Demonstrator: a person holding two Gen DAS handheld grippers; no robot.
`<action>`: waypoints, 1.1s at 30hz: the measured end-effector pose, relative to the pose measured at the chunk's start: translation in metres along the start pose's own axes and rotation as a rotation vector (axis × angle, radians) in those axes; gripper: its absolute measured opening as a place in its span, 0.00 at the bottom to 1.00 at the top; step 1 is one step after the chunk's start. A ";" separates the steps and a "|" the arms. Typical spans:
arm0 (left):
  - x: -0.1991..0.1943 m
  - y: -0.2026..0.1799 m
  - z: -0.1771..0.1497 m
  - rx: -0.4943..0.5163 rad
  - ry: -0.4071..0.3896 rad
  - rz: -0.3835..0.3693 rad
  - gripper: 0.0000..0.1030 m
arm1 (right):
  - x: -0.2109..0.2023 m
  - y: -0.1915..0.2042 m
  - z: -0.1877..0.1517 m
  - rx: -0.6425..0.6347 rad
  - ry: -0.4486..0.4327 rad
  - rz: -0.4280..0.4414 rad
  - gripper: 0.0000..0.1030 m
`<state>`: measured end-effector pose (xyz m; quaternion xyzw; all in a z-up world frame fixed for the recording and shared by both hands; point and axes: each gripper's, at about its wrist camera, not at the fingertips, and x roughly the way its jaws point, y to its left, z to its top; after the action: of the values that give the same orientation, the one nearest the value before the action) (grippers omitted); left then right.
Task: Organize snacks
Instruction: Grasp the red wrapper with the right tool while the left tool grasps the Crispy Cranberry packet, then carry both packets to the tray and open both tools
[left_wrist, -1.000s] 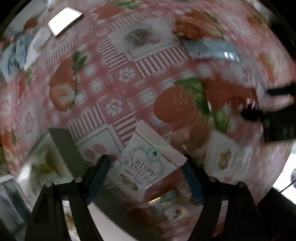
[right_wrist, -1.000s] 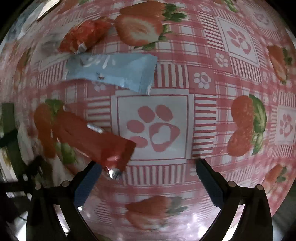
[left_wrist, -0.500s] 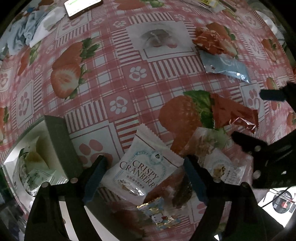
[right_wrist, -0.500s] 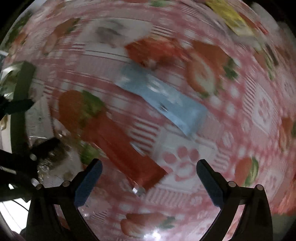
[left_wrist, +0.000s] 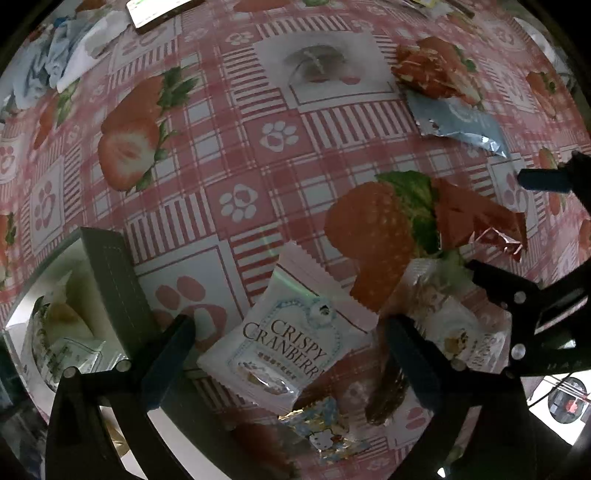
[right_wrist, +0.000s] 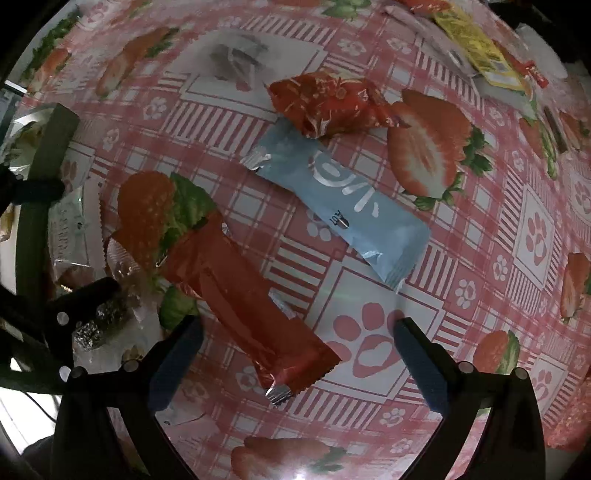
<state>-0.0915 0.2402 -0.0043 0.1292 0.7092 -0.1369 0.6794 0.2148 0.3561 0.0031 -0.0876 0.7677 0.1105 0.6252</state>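
My left gripper (left_wrist: 288, 354) is open just above a white "Crispy Cranberry" packet (left_wrist: 291, 343) that lies between its fingers. A grey box (left_wrist: 107, 288) with packets inside sits at lower left. My right gripper (right_wrist: 295, 354) is open over the near end of a long red bar wrapper (right_wrist: 243, 299). A light blue bar (right_wrist: 340, 206) and a crumpled red packet (right_wrist: 328, 103) lie beyond it. The right gripper also shows in the left wrist view (left_wrist: 517, 229), near the red bar (left_wrist: 480, 221).
The strawberry-print tablecloth (left_wrist: 258, 147) covers the table. More small packets (left_wrist: 454, 332) lie by the table's near edge. A phone (left_wrist: 159, 11) and cloth (left_wrist: 55, 66) lie far left. Yellow and other wrappers (right_wrist: 480, 55) lie far right.
Both grippers have shifted and steadied. The right view swung round, so the red bar now lies between its fingers. The left gripper stays over the cranberry packet, slightly further back.
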 end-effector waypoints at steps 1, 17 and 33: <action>0.000 0.000 0.000 -0.001 -0.002 -0.001 1.00 | 0.004 -0.006 0.003 -0.002 0.016 -0.002 1.00; -0.026 -0.012 -0.009 0.019 -0.028 -0.018 0.49 | -0.021 -0.017 0.017 0.073 0.041 0.132 0.22; -0.070 0.027 -0.042 -0.196 -0.142 -0.241 0.46 | -0.043 -0.079 -0.034 0.371 -0.003 0.370 0.22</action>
<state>-0.1176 0.2811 0.0667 -0.0337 0.6796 -0.1565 0.7159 0.2132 0.2705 0.0467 0.1707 0.7770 0.0805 0.6006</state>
